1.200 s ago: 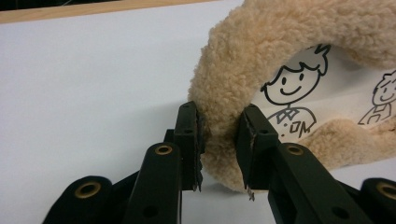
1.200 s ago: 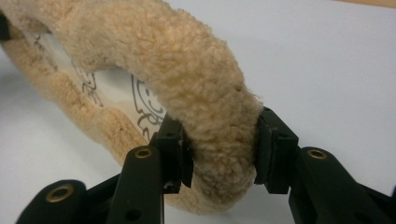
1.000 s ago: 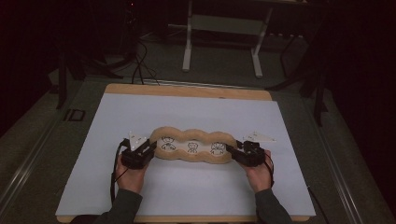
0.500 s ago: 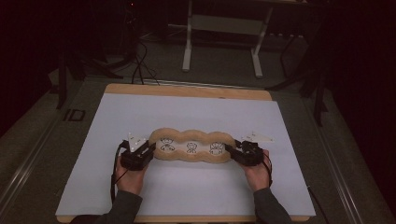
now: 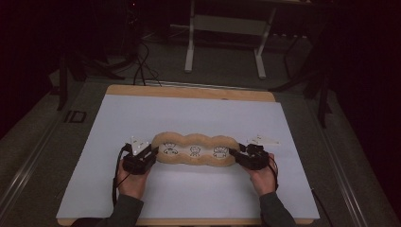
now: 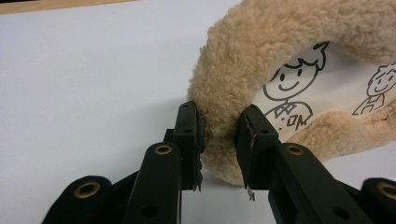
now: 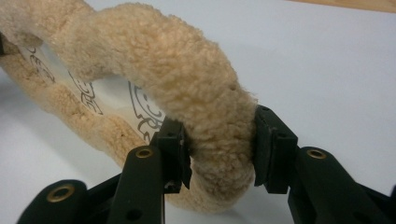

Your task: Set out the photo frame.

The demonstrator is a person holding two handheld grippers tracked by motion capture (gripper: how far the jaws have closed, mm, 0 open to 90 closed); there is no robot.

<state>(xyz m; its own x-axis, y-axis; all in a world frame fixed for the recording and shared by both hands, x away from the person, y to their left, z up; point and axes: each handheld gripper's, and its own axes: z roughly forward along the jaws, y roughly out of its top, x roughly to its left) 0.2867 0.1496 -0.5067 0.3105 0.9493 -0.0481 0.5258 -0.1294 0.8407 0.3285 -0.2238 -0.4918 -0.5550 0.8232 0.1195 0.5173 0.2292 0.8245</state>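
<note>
Between each gripper's fingers [image 6: 191,135], fleecy cushion [image 5: 195,149] rim, both ends pinched

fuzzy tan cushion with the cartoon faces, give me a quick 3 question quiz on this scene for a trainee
1. True or false: the left gripper is shut on the fuzzy rim of the cushion.
2. How many cartoon panels show on the cushion's top in the high view? A) two B) three C) five
3. Fill in: the right gripper grips the cushion's ____ rim, at the end opposite the left gripper.

Key
1. True: in the left gripper view both pads press into the fleece.
2. B: three white panels in a row.
3. Fuzzy (fleece): in the right gripper view the jaws squeeze it. The cushion lies on the white table cover.
</note>
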